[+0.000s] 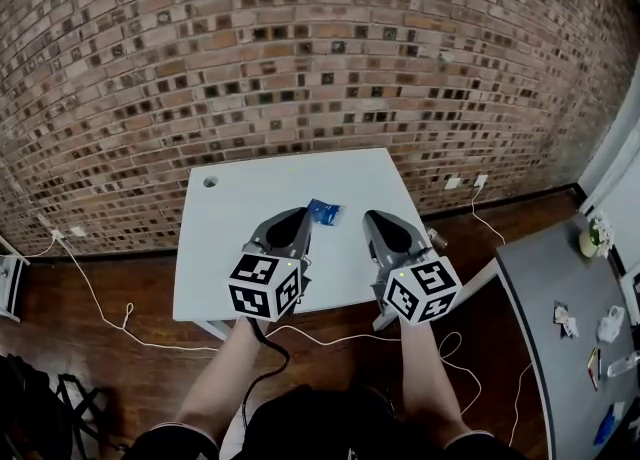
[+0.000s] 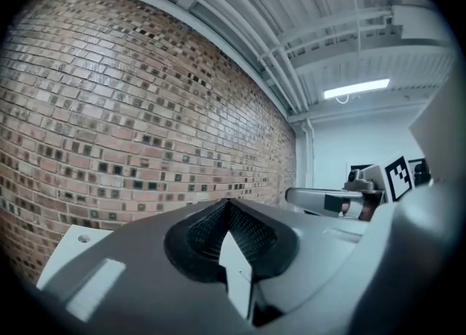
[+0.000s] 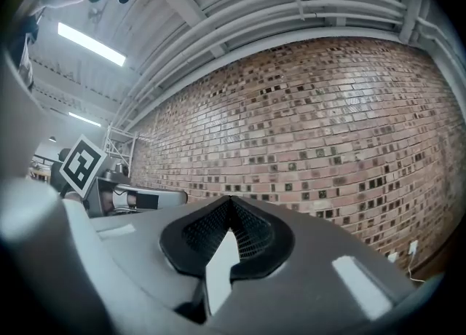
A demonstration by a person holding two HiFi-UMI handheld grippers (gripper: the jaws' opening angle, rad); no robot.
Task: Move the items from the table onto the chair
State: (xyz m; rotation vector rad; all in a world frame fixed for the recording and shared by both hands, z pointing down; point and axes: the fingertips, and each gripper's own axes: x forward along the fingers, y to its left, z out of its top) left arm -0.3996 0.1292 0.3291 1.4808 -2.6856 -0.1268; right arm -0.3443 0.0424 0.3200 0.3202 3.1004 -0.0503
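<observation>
A small blue packet (image 1: 323, 211) lies on the white table (image 1: 230, 248), near its middle. My left gripper (image 1: 302, 214) is held level over the table's front half, its tip just left of the packet, jaws shut with nothing between them. My right gripper (image 1: 371, 218) hovers beside it, to the packet's right, also shut and empty. In the left gripper view the shut jaws (image 2: 228, 204) face the brick wall, with the right gripper (image 2: 342, 199) alongside. The right gripper view shows its closed jaws (image 3: 231, 202) and the left gripper (image 3: 138, 196). No chair is in view.
A brick wall (image 1: 300, 58) stands behind the table. A small object (image 1: 437, 240) sits by the table's right edge, too small to identify. A grey desk (image 1: 560, 318) with several small items is at the right. White cables (image 1: 110, 318) run over the wooden floor.
</observation>
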